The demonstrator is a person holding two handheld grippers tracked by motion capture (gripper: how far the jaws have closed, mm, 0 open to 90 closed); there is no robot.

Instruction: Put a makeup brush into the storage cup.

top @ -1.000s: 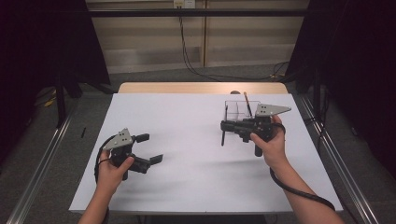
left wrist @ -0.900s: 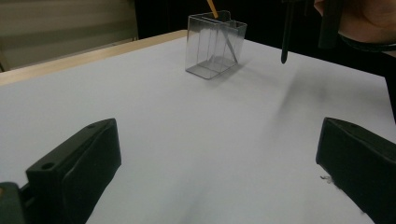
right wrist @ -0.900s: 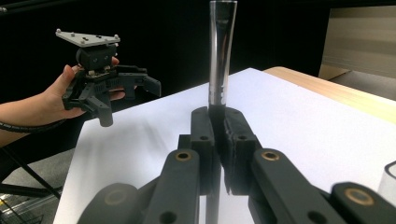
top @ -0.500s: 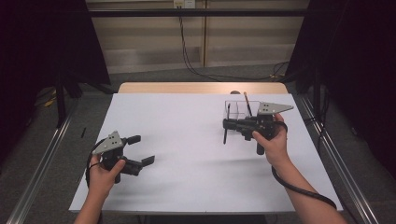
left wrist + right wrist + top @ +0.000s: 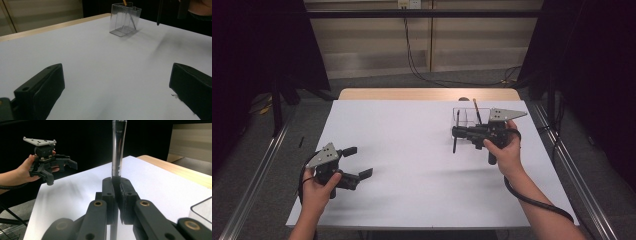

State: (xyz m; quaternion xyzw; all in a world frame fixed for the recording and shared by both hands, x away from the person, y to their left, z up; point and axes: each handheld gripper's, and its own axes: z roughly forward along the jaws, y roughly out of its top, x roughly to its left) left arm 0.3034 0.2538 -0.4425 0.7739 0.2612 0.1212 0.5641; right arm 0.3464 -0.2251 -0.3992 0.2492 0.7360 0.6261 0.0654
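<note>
Pen clamped above the right side of the table

Pen, a slim black plastic stick (image 5: 455,134), stands nearly upright in the right gripper (image 5: 455,132), whose jaws are pressed together on its shaft; in the right gripper view the glossy barrel (image 5: 117,157) rises straight from between the closed pads. It hangs above the right half of the large white rectangular table (image 5: 412,150), near the far right corner.

Next in size, the two black grippers. The left gripper (image 5: 356,161), held in the person's left hand (image 5: 318,190), sits near the near left corner with its jaws spread wide and nothing between them.

Smaller, a clear plastic box-shaped holder (image 5: 465,116) stands on the table just behind the pen, close to the far edge. A thin pencil-like stick (image 5: 476,111) leans inside it.
</note>
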